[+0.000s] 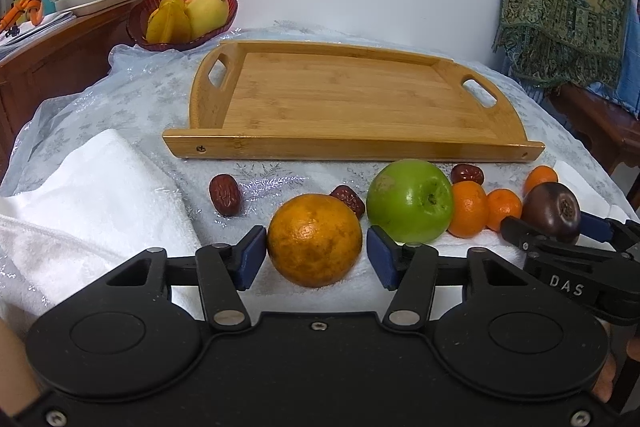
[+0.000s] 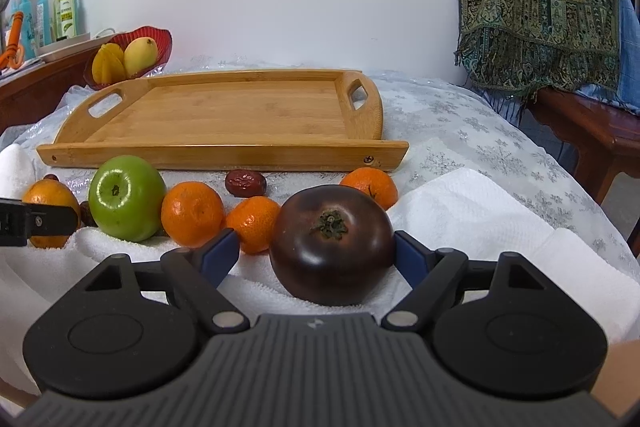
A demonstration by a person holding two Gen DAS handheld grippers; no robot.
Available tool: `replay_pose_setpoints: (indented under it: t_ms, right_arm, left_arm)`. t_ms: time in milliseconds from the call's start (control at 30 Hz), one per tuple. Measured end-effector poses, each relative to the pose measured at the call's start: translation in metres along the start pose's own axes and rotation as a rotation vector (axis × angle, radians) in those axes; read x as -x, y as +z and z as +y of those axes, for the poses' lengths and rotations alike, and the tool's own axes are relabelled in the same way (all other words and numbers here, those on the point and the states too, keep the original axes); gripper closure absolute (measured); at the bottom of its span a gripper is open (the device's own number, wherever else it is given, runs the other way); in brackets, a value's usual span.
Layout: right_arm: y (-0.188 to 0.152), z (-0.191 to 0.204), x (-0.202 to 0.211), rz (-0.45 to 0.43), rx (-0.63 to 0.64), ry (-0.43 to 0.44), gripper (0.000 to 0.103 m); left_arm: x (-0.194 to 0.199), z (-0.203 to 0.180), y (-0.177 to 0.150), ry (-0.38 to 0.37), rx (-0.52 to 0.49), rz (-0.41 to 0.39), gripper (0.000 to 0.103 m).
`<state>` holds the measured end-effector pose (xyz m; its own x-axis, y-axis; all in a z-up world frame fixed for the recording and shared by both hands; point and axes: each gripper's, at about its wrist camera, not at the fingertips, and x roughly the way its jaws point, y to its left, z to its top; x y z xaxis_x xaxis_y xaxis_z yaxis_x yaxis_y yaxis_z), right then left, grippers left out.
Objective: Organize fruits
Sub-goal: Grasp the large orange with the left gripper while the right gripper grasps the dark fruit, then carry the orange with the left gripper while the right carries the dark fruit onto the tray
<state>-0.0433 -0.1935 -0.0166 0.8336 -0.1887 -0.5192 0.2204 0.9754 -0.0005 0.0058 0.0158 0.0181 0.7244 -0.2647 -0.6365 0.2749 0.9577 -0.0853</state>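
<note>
Black gripper bodies fill the foreground, and the left gripper (image 1: 316,254) straddles a big orange (image 1: 315,240) on the white towel (image 1: 96,195); its left pad touches the peel, its right pad stands just clear, so no grip. Over to the right gripper (image 2: 316,254): the dark tomato (image 2: 333,245) sits between its pads, the right pad at the skin, the left one apart. Green apple (image 1: 410,201) and small tangerines (image 2: 192,213) sit between the two, red dates (image 1: 225,195) nearby, bamboo tray (image 1: 352,143) bare behind.
</note>
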Motion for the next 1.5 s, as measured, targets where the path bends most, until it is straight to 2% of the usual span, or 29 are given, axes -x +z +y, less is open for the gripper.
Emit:
replay_pose_setpoints:
  t_ms: [200,233,300,700,1033,1267,1500]
  right_arm:
    - [-0.001,0.000,0.002,-0.018,-0.003,-0.001,0.023]
    - [-0.001,-0.001,0.003,-0.026,-0.011,-0.004,0.026]
    - [-0.001,-0.003,0.008,-0.057,-0.030,-0.025,0.038]
    - [-0.001,-0.004,0.013,-0.075,-0.052,-0.014,0.039]
    - [0.007,-0.002,0.028,-0.180,-0.034,0.012,0.039]
    - [0.028,-0.008,0.013,-0.186,-0.050,0.044,0.039]
    - [0.057,-0.007,-0.008,-0.210,-0.043,0.074,0.039]
  left_arm:
    - [-0.003,0.007,-0.003,-0.036,0.014,-0.005,0.053]
    - [-0.002,0.008,-0.003,-0.039,0.016,-0.007,0.053]
    - [-0.001,0.009,-0.003,-0.041,0.025,-0.010,0.053]
    - [0.019,0.020,0.002,-0.015,0.020,-0.075,0.054]
    - [0.025,0.022,0.014,-0.006,0.002,-0.099,0.054]
    - [0.012,0.024,0.034,-0.006,0.003,-0.098,0.054]
    - [-0.008,0.027,0.070,-0.007,-0.010,-0.098,0.054]
